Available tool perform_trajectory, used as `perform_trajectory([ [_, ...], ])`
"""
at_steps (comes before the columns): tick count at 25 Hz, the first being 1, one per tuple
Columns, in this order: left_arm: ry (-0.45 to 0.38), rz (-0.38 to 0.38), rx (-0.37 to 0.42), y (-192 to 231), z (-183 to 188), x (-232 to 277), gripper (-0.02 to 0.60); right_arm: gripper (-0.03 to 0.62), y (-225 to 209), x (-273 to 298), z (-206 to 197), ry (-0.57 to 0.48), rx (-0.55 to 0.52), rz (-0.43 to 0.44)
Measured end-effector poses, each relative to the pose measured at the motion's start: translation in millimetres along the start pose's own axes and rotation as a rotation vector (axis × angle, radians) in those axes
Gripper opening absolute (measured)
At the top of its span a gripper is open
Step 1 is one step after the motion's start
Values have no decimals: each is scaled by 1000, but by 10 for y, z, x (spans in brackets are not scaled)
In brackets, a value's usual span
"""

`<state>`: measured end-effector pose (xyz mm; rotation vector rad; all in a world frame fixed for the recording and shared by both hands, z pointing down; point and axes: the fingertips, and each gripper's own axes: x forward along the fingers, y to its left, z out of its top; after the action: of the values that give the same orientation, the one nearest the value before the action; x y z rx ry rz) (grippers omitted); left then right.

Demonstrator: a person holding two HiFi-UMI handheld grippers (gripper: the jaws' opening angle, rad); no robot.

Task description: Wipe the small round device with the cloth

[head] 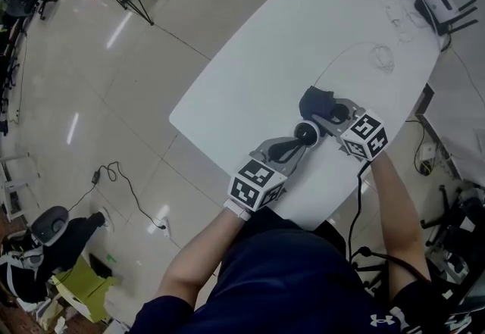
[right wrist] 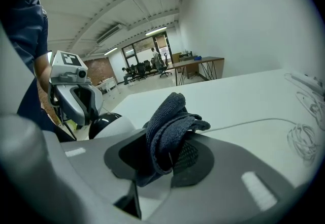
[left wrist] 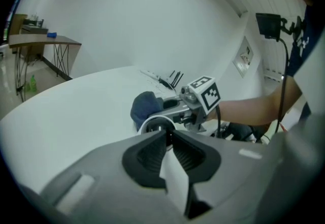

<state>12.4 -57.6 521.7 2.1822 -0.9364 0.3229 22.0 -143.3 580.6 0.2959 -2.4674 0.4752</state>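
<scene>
Pinching the small round device (head: 306,133) between the left gripper's (head: 301,140) nearly closed jaws on the white table (head: 303,37), and clamping the bunched dark blue cloth (head: 312,101) in the right gripper (head: 324,110) just beyond the device.

The cloth (right wrist: 170,126) is dark blue, the small round device (right wrist: 109,125) black and white, the bench (head: 288,45) plain white.

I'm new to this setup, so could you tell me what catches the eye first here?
Two grippers meet near the front edge of the white table: the right gripper clamps a bunched dark blue cloth, beside the small round device pinched by the left gripper. A white router with antennas sits at the far corner.
</scene>
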Motion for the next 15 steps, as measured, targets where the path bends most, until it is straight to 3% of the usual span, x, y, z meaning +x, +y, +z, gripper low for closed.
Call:
perform_trajectory([
  [9, -8, 29, 24, 82, -49, -11, 41, 117, -38, 100, -187, 29, 7, -46],
  [15, -57, 94, 110, 158, 45, -130, 54, 117, -105, -263, -33, -105, 153, -243],
])
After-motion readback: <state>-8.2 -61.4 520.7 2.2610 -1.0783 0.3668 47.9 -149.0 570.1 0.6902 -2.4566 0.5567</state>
